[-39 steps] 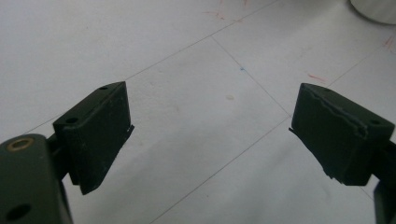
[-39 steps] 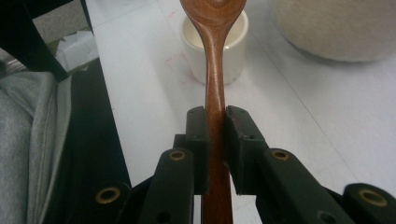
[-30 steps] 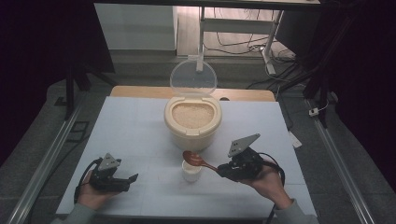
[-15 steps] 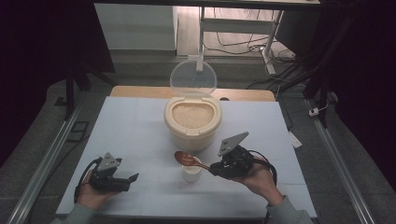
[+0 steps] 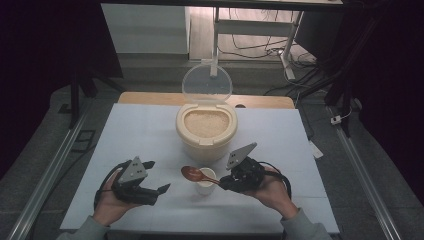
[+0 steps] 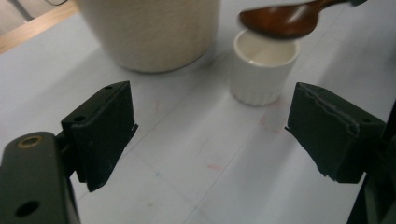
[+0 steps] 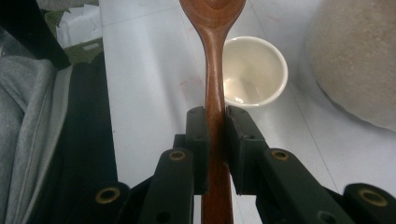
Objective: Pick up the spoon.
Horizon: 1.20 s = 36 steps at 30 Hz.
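A cream rice container (image 5: 206,131) stands mid-table with its clear lid (image 5: 207,84) tipped up behind it; pale rice fills it. In front of it sits a small white cup (image 5: 205,181) (image 6: 261,65) (image 7: 251,70). My right gripper (image 5: 226,182) (image 7: 215,121) is shut on the handle of a brown wooden spoon (image 5: 196,174) (image 7: 214,56), whose bowl hovers just above and left of the cup. My left gripper (image 5: 159,176) (image 6: 210,135) is held above the table at front left, jaws wide apart with nothing between them, facing the cup.
The white tabletop (image 5: 140,135) has bare room on both sides of the container. A wooden strip (image 5: 150,98) runs along its far edge. Metal rails (image 5: 50,175) flank the table, and cables (image 5: 265,50) lie on the floor behind.
The right gripper has carried the spoon leftward, so its bowl now hangs past the cup's left rim. The left gripper has lifted off the table and tilted toward the cup.
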Tool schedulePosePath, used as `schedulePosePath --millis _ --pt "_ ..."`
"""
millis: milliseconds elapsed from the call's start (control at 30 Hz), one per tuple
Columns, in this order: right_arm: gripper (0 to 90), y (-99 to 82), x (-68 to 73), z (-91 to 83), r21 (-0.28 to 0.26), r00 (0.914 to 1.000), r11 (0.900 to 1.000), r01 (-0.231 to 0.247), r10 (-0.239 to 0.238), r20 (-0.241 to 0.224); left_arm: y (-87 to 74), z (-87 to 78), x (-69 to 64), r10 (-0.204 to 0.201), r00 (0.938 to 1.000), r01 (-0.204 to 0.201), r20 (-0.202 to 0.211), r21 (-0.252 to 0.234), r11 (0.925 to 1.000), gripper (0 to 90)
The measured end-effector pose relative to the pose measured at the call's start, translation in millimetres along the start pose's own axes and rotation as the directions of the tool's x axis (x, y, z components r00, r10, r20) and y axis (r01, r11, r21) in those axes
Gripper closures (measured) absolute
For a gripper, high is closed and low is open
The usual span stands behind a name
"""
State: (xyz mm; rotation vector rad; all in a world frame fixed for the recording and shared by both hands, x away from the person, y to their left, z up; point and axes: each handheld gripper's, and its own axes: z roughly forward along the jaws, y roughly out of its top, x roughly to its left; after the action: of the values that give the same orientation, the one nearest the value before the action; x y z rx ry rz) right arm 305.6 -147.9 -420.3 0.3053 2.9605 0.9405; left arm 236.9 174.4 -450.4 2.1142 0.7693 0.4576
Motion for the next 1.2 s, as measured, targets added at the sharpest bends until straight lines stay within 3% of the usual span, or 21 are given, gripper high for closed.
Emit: schedulePosePath --millis 267,567,667,700,733,800,833,867,933,1100,1200 --pt "79.0 5.2 0.8 8.5 0.018 1.0 0.9998 0.009 -0.009 -0.003 27.2 11.7 -11.9 0.064 0.9962 -0.064 0.059 -0.002 0.9979 15.9" --pt "79.0 12.3 3.4 18.1 0.038 0.9995 0.9988 0.032 -0.032 -0.01 49.3 31.0 -24.0 0.13 0.9827 -0.136 0.132 0.036 0.9901 18.2" --pt "79.0 14.5 4.7 19.6 0.041 0.9991 0.9983 0.042 -0.041 -0.013 57.3 37.1 -30.4 0.168 0.9715 -0.179 0.167 0.054 0.9823 21.3" --pt "79.0 15.0 5.1 20.2 0.038 0.999 0.9983 0.044 -0.043 -0.014 61.6 41.7 -35.1 0.2 0.962 -0.217 0.186 0.076 0.9732 22.3" --pt "79.0 15.5 5.7 20.6 0.039 0.9989 0.9982 0.046 -0.046 -0.013 61.6 41.7 -35.1 0.2 0.962 -0.217 0.186 0.076 0.9732 23.1" --pt "79.0 16.4 6.1 20.6 0.045 0.9983 0.9974 0.056 -0.055 -0.016 65.1 48.9 -41.1 0.231 0.9503 -0.257 0.209 0.105 0.9607 25.3" --pt "79.0 16.8 6.5 21.0 0.043 0.9981 0.9973 0.059 -0.058 -0.018 65.7 50.8 -42.2 0.238 0.9477 -0.266 0.213 0.115 0.9572 26.5" --pt "79.0 16.8 6.5 21.0 0.043 0.9981 0.9973 0.059 -0.058 -0.018 65.7 50.8 -42.2 0.238 0.9477 -0.266 0.213 0.115 0.9572 27.7" --pt "79.0 17.8 8.2 20.9 0.044 0.998 0.9972 0.061 -0.06 -0.017 66.8 54.8 -43.8 0.25 0.943 -0.284 0.22 0.141 0.9485 30.3" --pt "79.0 20.2 10.4 20.3 0.054 0.9956 0.9941 0.094 -0.093 -0.012 68.0 56.6 -44.4 0.257 0.9377 -0.297 0.234 0.154 0.9424 37.6" --pt "79.0 21.8 13.2 23.3 0.051 0.9935 0.9922 0.114 -0.113 -0.012 68.5 60.0 -43.9 0.261 0.9342 -0.308 0.243 0.18 0.9341 41.2"
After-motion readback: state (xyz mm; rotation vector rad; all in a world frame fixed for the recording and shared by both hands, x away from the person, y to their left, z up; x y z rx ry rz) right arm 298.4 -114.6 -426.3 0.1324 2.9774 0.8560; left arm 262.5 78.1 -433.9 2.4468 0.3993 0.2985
